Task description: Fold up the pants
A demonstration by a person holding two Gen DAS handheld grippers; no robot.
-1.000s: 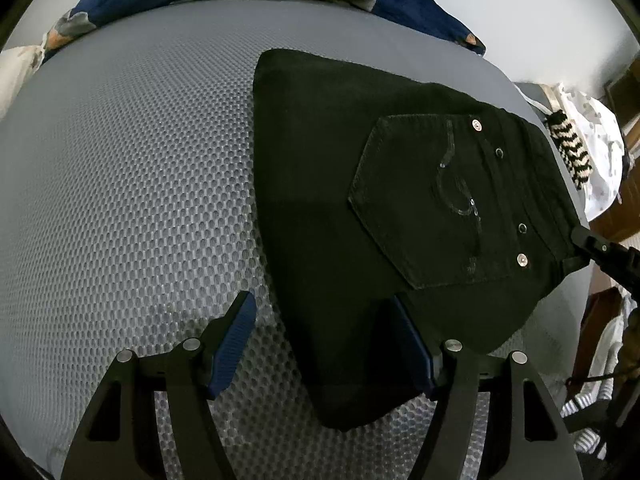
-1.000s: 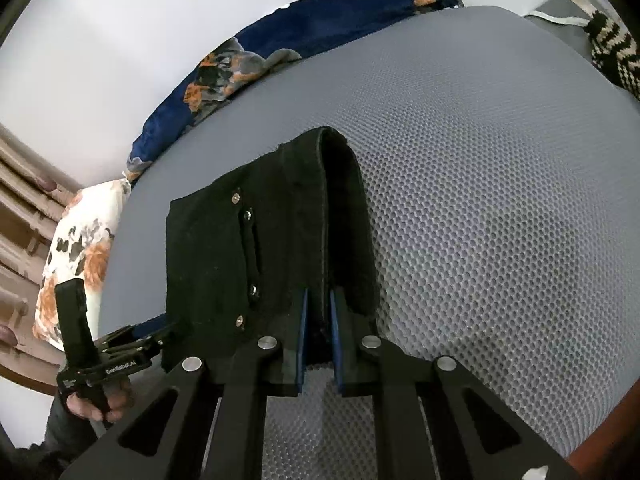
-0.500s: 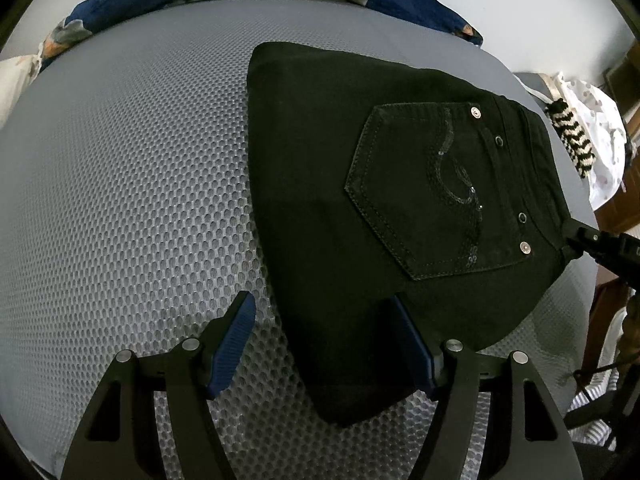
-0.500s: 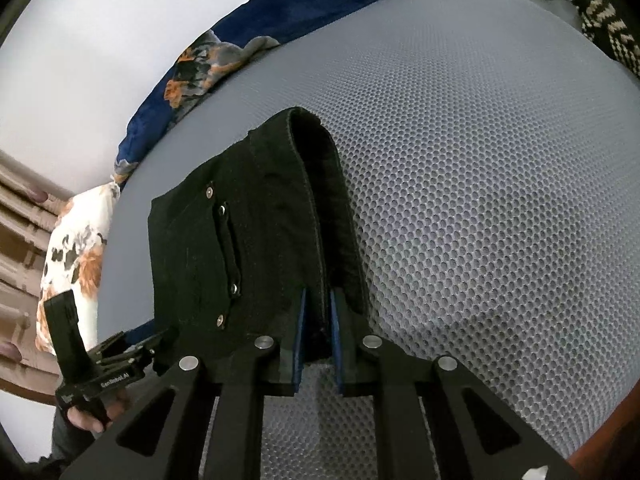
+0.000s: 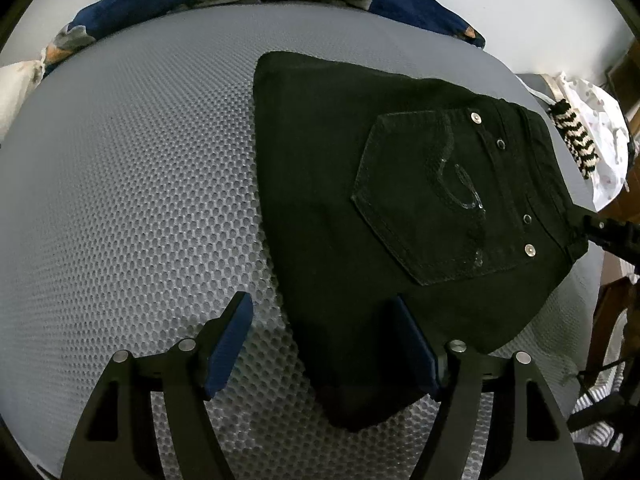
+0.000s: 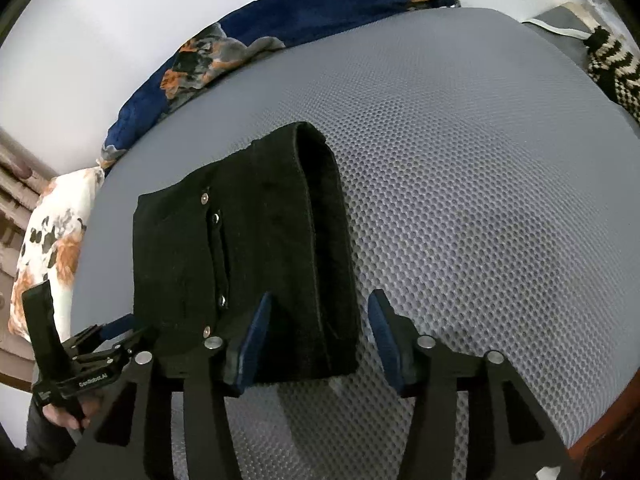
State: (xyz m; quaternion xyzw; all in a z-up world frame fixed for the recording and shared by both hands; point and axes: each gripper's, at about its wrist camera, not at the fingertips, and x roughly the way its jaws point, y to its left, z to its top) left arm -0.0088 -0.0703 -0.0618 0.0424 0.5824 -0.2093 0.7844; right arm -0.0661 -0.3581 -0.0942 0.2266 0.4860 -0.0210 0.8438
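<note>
On the grey mesh bed, folded black pants lie flat, filling the centre and the 3 o'clock half of the left wrist view. Their back pocket, stitched with a curved pattern and edged by metal rivets, faces up. The waistband runs along the side toward 2 o'clock, and a narrow folded corner points to 6 o'clock.

Left hand-held gripper: jaws spread wide. The blue pad at 7 o'clock stands over bare mesh; the pad at 5 o'clock stands over the fabric. The lower corner of the pants lies between the two fingers, with no pinch on it. Whether either pad touches the cloth cannot be told.

Right hand-held gripper: jaws likewise spread. In the right wrist view the pants appear as a thick stack whose rounded waistband edge runs from 12 to 6 o'clock between the fingers. One pad stands against the stack; the other stands over bare mesh, apart from the fabric. In the left wrist view, this gripper's tip shows at 3 o'clock, at the waistband corner.

At 8 o'clock in the right wrist view, the left gripper sits at the far edge of the pants. A navy floral blanket is bunched along the far side of the bed at 11 o'clock, and a white floral pillow lies at 9 o'clock. Striped black-and-white knitwear rests past the bed edge at 2 o'clock in the left wrist view.
</note>
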